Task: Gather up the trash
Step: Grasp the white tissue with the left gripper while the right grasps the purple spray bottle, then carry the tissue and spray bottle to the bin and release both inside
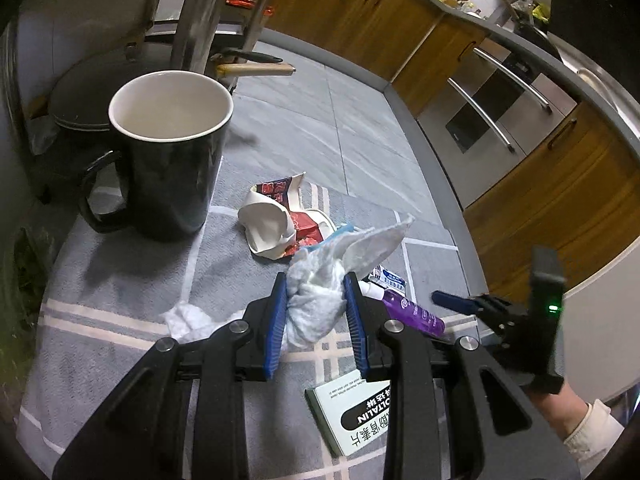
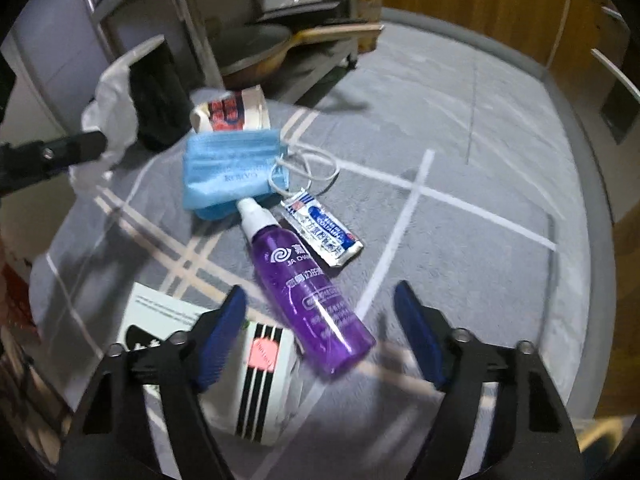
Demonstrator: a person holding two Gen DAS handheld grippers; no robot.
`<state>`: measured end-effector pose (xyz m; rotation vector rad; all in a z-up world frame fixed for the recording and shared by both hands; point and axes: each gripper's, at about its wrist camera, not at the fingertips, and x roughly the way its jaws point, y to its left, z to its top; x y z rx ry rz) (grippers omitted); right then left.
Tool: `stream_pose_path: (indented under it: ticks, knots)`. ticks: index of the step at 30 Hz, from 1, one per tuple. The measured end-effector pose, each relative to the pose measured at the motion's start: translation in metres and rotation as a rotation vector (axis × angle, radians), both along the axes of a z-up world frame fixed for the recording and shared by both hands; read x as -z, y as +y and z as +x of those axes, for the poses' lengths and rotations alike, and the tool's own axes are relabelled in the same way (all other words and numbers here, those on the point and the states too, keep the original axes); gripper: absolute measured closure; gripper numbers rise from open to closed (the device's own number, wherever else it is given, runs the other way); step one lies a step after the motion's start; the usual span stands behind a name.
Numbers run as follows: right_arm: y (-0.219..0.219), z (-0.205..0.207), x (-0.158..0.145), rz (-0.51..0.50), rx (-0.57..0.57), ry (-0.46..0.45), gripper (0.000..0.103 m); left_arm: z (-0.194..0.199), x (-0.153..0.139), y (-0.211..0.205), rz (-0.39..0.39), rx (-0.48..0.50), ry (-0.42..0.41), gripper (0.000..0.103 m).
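Note:
My left gripper (image 1: 316, 285) is shut on a crumpled white tissue (image 1: 316, 312), held above the grey checked cloth (image 1: 120, 280). Behind it lie a crushed paper cup (image 1: 272, 224) and a blue face mask (image 2: 232, 172). My right gripper (image 2: 320, 296) stands open above a purple spray bottle (image 2: 308, 280), its pads clear of it. A foil sachet (image 2: 320, 228) lies beside the bottle. Under the right gripper's left finger sits a white box with black stripes (image 2: 260, 372). The tissue (image 2: 108, 112) shows again at the left of the right wrist view.
A tall black mug (image 1: 172, 160) stands on the cloth at the left. A second tissue wad (image 1: 184, 320) and a green-and-white carton (image 1: 356, 412) lie near the front. A rack with pans (image 2: 256, 52) stands beyond the table; wooden cabinets and an oven (image 1: 500, 108) line the right.

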<state>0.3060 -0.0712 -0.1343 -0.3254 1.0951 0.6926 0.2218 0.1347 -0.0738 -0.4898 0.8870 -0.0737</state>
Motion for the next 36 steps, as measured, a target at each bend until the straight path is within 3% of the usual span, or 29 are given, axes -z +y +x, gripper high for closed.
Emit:
stream_pose_path:
  ticks: [4, 9, 12, 19, 36]
  knots:
    - [-0.001, 0.001, 0.009, 0.009, -0.026, 0.021, 0.042, 0.006, 0.002, -0.004, -0.014, 0.008, 0.004, 0.076]
    - [-0.008, -0.009, 0.006, 0.021, -0.071, 0.03, 0.062, 0.01, 0.0, -0.015, -0.02, 0.03, -0.003, 0.076]
    - [-0.013, -0.02, 0.004, 0.033, -0.078, 0.034, 0.067, 0.01, -0.004, -0.021, -0.019, 0.04, -0.014, 0.075]
    - [-0.041, -0.05, -0.017, 0.076, -0.059, 0.008, 0.069, 0.006, -0.016, -0.038, -0.003, 0.06, -0.038, 0.075]
    - [-0.123, -0.122, -0.074, 0.245, 0.177, -0.058, 0.07, -0.012, -0.051, -0.086, 0.024, 0.151, -0.107, 0.075]
